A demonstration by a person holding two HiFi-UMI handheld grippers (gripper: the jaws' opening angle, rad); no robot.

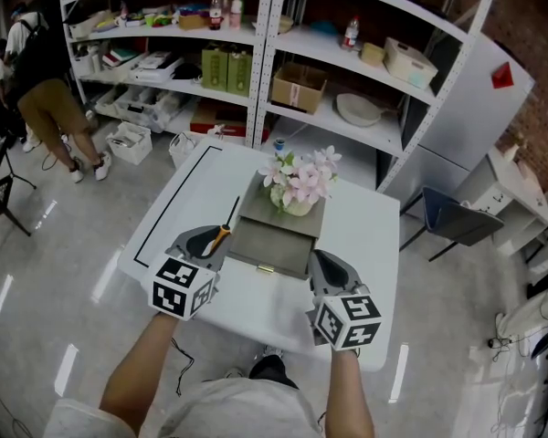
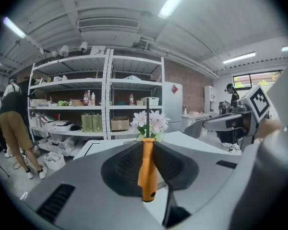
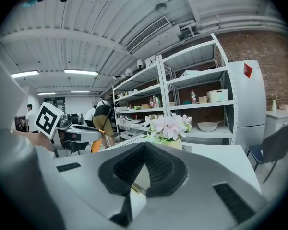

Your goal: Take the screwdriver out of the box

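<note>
Atop box (image 1: 272, 245), potted flowers (image 1: 301, 177) (screwdriver (image 2: 146, 171) in left claw (image 2: 147, 145))

no readable text showing anywhere, black-and-white square code patterns showing on left marker cube (image 1: 182, 287) and right marker cube (image 1: 347, 320), red diamond sticker (image 1: 501, 75) sitting on white cabinet (image 1: 470, 117), print too small

Left gripper (image 2: 147, 146) jaws clamped on screwdriver (image 2: 147, 169): orange handle between pads, dark shaft running on past tips. Flowers (image 2: 156, 122) dead ahead, shelves (image 2: 86, 104) beyond. Person (image 2: 13, 128) far left.
</note>
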